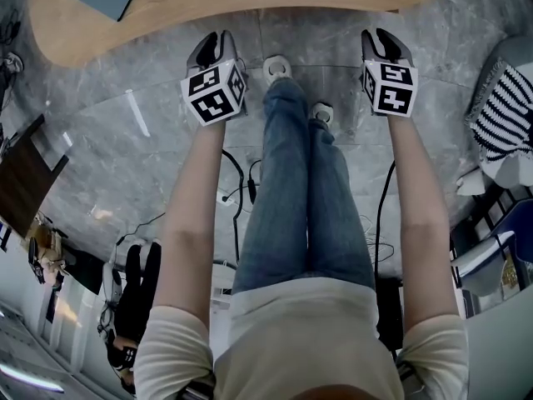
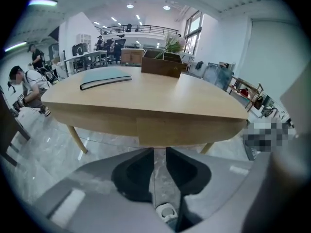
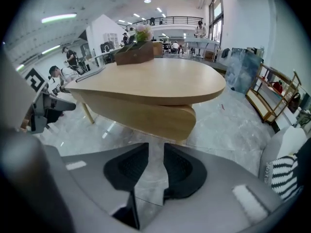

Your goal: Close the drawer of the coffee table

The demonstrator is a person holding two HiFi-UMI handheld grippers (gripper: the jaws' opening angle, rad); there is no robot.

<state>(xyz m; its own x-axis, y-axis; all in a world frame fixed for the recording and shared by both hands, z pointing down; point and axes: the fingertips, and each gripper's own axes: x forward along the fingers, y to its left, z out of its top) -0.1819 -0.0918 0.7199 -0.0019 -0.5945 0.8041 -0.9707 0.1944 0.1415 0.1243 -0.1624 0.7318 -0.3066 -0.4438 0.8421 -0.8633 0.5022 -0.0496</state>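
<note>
The drawer (image 2: 189, 131) sits in the apron of the coffee table (image 2: 146, 93), its front looking flush or almost so, its long axis running side to side across the left gripper view. The left gripper (image 2: 159, 152) faces it squarely from a little below, jaws slightly apart and empty. The right gripper (image 3: 155, 148), likewise released, sees the table obliquely, so the left seems better placed for any last push
</note>
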